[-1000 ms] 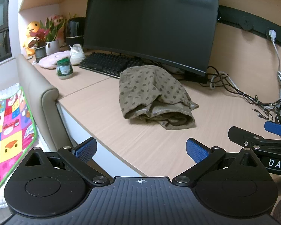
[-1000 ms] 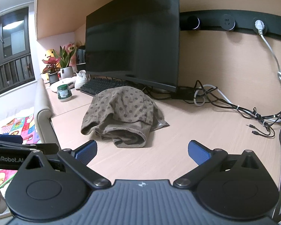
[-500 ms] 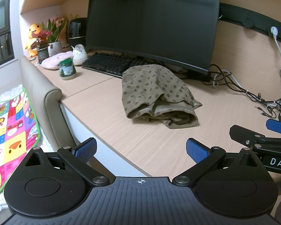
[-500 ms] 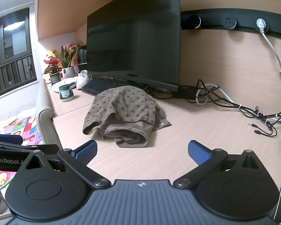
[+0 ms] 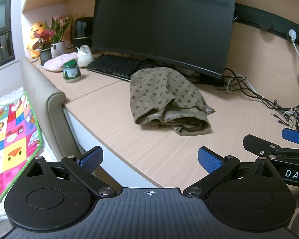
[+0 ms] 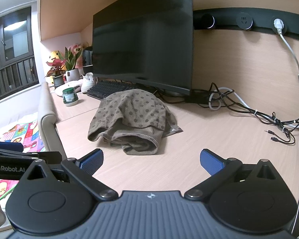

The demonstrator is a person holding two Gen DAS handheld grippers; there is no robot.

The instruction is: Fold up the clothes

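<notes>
A brown ribbed garment with darker dots (image 5: 167,99) lies crumpled in a heap on the light wooden desk (image 5: 169,149), in front of the monitor. It also shows in the right wrist view (image 6: 131,119). My left gripper (image 5: 150,159) is open and empty, held at the desk's front edge, short of the garment. My right gripper (image 6: 151,160) is open and empty, just short of the garment's near hem. The right gripper's fingers (image 5: 295,136) show at the right edge of the left wrist view.
A large dark monitor (image 5: 165,23) and black keyboard (image 5: 117,65) stand behind the garment. A green-lidded jar (image 5: 71,73), white shoe, pink cushion and potted plants (image 5: 55,35) sit far left. Tangled cables (image 6: 249,111) lie at the right. A beige chair back (image 5: 43,99) stands by the desk's left edge.
Both grippers have drifted slightly closer to the desk and garment; the view has shifted a little. Both stay open. The garment has not moved.
</notes>
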